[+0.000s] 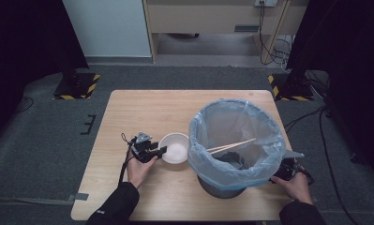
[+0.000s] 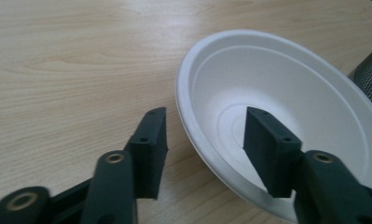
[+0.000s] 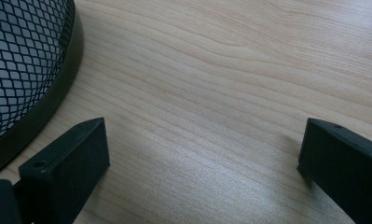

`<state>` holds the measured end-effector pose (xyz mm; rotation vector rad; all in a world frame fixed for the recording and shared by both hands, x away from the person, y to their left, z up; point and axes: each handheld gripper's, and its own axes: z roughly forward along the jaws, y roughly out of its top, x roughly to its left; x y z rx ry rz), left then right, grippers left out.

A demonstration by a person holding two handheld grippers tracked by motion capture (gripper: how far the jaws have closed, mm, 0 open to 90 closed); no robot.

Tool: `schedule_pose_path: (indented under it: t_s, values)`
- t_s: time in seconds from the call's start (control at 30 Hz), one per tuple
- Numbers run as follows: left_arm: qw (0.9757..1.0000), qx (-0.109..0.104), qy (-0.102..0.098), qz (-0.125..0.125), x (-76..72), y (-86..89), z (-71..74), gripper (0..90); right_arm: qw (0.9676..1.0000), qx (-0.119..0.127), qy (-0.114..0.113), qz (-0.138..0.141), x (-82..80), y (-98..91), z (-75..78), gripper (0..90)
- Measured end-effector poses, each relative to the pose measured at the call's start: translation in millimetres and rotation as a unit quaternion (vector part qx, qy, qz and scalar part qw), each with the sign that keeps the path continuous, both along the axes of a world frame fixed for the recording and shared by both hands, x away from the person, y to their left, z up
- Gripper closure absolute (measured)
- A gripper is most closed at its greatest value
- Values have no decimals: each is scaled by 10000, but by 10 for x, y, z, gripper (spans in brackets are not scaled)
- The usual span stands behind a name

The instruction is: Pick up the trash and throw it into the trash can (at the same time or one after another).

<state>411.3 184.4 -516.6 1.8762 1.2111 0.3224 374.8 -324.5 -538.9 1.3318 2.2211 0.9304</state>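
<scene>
On the wooden table (image 1: 128,112), just ahead of your left gripper (image 1: 153,152), sits a white bowl (image 1: 175,147), touching or nearly touching the bin (image 1: 236,140) on its far side. In the left gripper view your jaws stand apart astride the bowl's near rim: one finger (image 2: 151,149) outside over bare wood, the other finger (image 2: 267,149) inside the bowl, neither pressing on the rim. The bin is a dark mesh basket lined with a pale blue bag (image 1: 213,164), and a pair of chopsticks (image 1: 231,146) leans inside it, tips pointing toward the far right rim. Your right gripper (image 1: 284,172) rests low by the bin's right side, partly hidden behind the bag. In the right gripper view its jaws are spread wide over bare wood, with the bin's mesh wall (image 3: 20,60) just beyond the left-hand finger (image 3: 67,163), holding nothing.
</scene>
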Motion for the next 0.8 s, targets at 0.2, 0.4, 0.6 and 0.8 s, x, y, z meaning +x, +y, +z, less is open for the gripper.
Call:
schedule_pose_path:
  t_s: [0.2,0.4,0.6,0.8]
  values:
    - [9998,125,97,-76,-1,-37,-6,716,10000,0,0,-1,0,0,0,19]
    - [9998,56,62,-166,-31,-61,79,784,10000,0,0,0,0,0,0,19]
    - [9994,-40,-178,-304,-83,-82,260,827,10000,0,0,0,0,0,0,19]
    - [9986,49,-411,-329,-120,-31,436,838,10000,1,0,1,0,0,0,19]
